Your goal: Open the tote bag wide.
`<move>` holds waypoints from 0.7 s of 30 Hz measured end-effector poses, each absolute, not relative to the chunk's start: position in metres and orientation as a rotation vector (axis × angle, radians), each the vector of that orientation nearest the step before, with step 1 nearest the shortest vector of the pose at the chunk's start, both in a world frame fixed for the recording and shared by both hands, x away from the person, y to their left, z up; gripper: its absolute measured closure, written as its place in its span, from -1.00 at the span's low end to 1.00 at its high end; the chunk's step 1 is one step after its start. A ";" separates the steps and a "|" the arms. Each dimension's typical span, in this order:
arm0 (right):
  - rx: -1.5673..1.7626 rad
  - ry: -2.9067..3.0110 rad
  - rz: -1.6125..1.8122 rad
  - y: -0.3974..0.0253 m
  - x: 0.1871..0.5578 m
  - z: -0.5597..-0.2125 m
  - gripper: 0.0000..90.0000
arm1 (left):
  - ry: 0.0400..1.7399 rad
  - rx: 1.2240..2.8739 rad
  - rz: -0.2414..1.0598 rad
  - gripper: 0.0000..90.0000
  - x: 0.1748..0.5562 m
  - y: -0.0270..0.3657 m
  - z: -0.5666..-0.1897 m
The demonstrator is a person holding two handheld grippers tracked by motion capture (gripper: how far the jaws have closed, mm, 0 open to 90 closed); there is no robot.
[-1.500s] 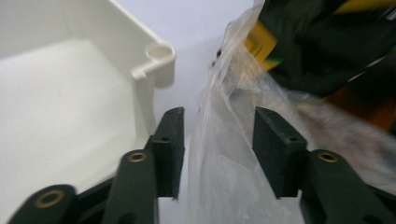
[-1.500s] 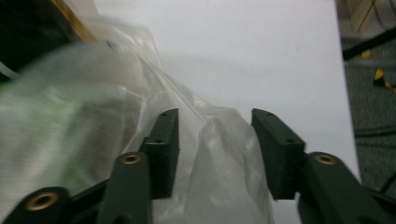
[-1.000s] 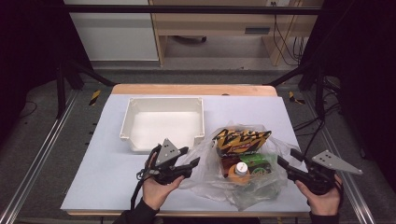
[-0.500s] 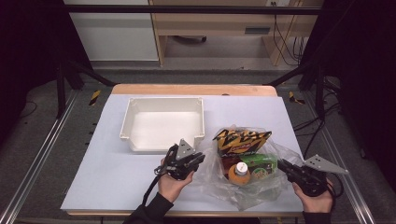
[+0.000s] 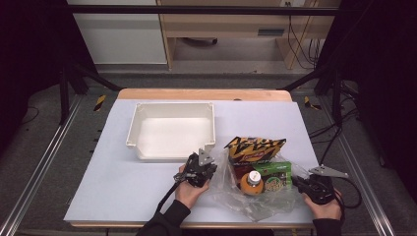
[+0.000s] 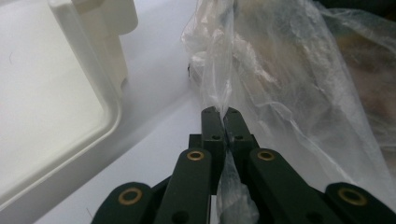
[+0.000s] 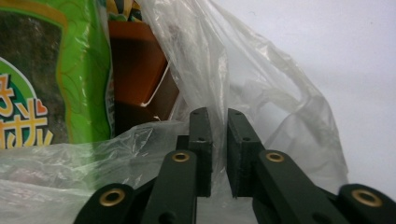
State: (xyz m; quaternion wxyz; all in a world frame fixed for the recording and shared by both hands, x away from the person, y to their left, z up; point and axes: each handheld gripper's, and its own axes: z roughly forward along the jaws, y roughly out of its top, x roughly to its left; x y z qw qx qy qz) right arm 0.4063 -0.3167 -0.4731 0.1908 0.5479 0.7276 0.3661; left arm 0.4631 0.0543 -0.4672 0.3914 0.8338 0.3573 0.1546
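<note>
I had the left gripper [image 6: 223, 114] clenched on a fold of the bag [image 6: 289, 93], the film pinched flat between its jaws just beside the tray [image 6: 88, 70]. The right gripper [image 7: 219, 114] stood with its jaws a little apart, a strip of film between them but not yet nipped, so I judged that side not gripped. The bag [image 5: 255, 191] lay near the front edge of the table [image 5: 98, 191], right of the tray [image 5: 172, 129], with a chip packet [image 5: 253, 147], a green packet [image 5: 275, 176] and a bottle [image 5: 252, 179] inside. I judged the film to be thin, soft and slippery: it would stretch and slide out of a shallow bite, and might tear if pulled hard against the contents, the bottle likely being the heaviest of them. The best hold seemed to be a gathered fold near the rim on each side, not a single layer. The table top was a smooth pale sheet, offering little grip, so the bag would probably drag along it. Beyond it I saw dark frame legs, cables on the floor and pale cabinets [image 5: 123, 34].
</note>
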 end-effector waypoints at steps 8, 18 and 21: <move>1.462 1.930 1.170 -0.324 0.390 -0.450 0.39 | 0.853 1.946 0.368 0.07 0.452 0.071 -0.438; 1.286 1.824 1.352 -0.310 0.369 -0.400 0.22 | 0.802 1.833 0.360 -0.26 0.442 0.084 -0.390; 1.254 1.858 1.370 -0.299 0.370 -0.396 0.18 | 0.790 1.832 0.362 -0.28 0.441 0.085 -0.379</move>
